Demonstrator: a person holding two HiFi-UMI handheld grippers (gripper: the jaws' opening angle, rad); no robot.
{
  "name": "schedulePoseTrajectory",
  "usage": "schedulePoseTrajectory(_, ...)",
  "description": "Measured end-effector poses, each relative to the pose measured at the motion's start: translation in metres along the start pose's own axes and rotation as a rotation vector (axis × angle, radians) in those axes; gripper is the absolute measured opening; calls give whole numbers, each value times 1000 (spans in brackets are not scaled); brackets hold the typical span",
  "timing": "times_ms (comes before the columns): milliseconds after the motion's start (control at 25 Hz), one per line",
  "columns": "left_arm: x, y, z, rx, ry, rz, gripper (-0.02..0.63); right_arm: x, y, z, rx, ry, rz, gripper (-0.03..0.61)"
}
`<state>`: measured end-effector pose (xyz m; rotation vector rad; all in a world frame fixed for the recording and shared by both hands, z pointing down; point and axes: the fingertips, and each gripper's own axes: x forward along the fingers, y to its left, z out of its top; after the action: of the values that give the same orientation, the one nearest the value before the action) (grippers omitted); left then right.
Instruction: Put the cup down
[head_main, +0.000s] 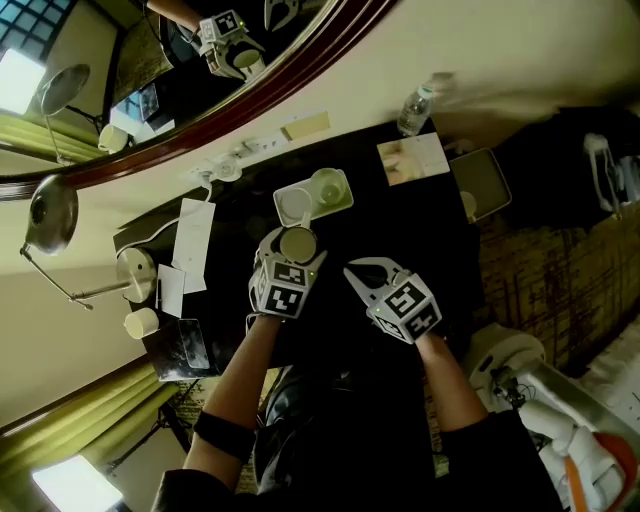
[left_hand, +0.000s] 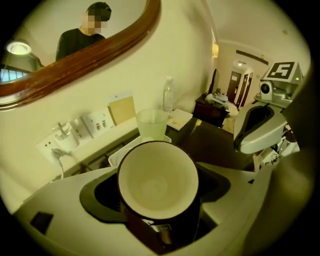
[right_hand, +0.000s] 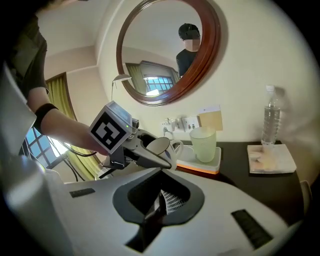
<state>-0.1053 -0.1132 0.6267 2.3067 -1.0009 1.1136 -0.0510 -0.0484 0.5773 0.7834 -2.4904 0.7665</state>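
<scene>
A cup (left_hand: 157, 181), dark outside and white inside, sits upright and empty between the jaws of my left gripper (head_main: 296, 250), which is shut on it. In the head view the cup (head_main: 298, 243) hangs just in front of a white tray (head_main: 290, 207) on the dark table. The tray (left_hand: 121, 153) carries a frosted glass (left_hand: 151, 124). My right gripper (head_main: 356, 274) is beside the left one, to its right, shut with nothing in it. In the right gripper view its shut jaws (right_hand: 162, 201) point toward the tray (right_hand: 201, 162), and the cup (right_hand: 161, 145) shows held at the left.
A water bottle (head_main: 415, 110) and a paper mat (head_main: 412, 159) are at the table's far right. A round wood-framed mirror (right_hand: 165, 50) hangs on the wall above wall sockets (left_hand: 92, 125). A desk lamp (head_main: 50, 215) and small cups (head_main: 141, 322) stand at the left.
</scene>
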Motion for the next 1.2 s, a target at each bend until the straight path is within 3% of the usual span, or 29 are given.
schedulePoseTrajectory(440,8,67,24,-17,-20,31,403,51,29,24,-60,5,70,0)
schedulePoseTrajectory(1200,48,81,47,13,-55,-16,405,40,14,8,-5,7,14,0)
